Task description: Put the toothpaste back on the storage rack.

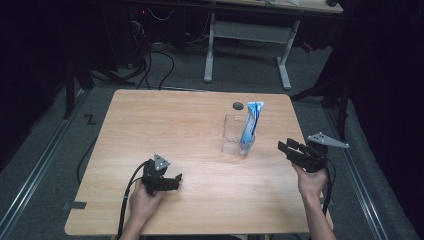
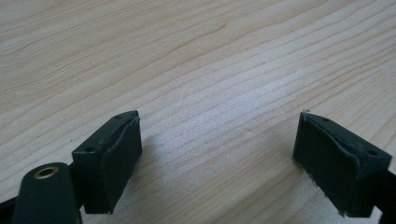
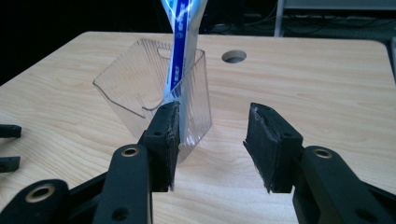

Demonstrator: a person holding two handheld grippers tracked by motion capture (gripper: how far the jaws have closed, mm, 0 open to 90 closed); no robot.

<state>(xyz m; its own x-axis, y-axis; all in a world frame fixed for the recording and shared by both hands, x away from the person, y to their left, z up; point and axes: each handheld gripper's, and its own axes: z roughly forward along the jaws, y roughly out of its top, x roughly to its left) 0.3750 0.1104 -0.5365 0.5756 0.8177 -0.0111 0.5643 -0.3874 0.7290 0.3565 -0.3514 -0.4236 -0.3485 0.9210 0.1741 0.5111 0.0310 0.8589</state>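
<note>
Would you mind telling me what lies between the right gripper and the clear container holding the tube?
Nothing: in the high view, bare wooden tabletop separates the right gripper from the clear container with its blue-and-white tube.

We see a clear ribbed plastic container (image 1: 233, 134), square-sided and open at the top, standing upright on the table's right half, nearer the far edge than the near one. Inside it stands a blue-and-white toothpaste tube (image 1: 251, 125), upright with a slight lean, resting against the container's right wall, its flat crimped end rising well above the rim.
</note>
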